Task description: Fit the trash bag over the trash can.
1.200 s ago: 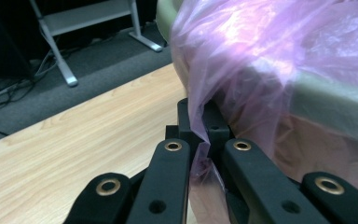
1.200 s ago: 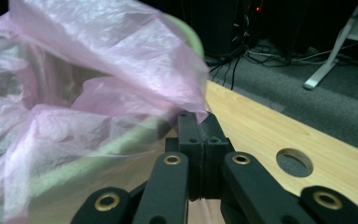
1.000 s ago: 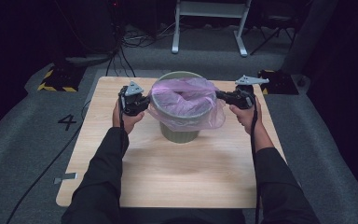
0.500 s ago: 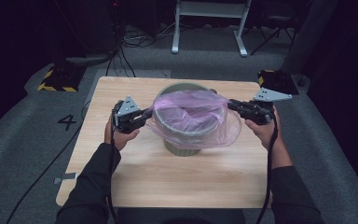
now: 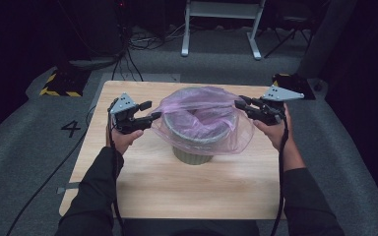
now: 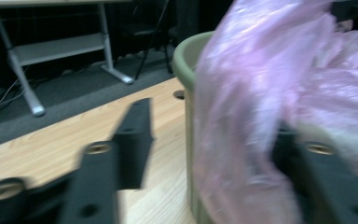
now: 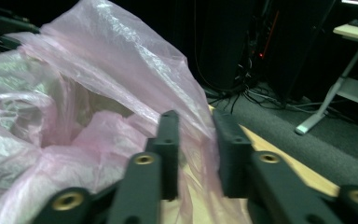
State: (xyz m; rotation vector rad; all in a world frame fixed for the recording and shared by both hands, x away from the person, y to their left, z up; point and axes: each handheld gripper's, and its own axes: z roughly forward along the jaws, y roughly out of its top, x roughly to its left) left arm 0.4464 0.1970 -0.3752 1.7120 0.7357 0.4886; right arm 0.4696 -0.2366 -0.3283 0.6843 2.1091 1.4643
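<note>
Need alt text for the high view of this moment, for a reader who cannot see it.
A pink plastic bag is draped over a green bin on a wooden table. The left hand-held gripper and the right hand-held gripper flank the bag's rim, their jaws having just been opening.

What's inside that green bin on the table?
A thin pink plastic bag lines the green bin, its film draped over the rim and bunched down inside. The crumpled film hides the bin's bottom, so whether anything lies under it cannot be seen.
</note>
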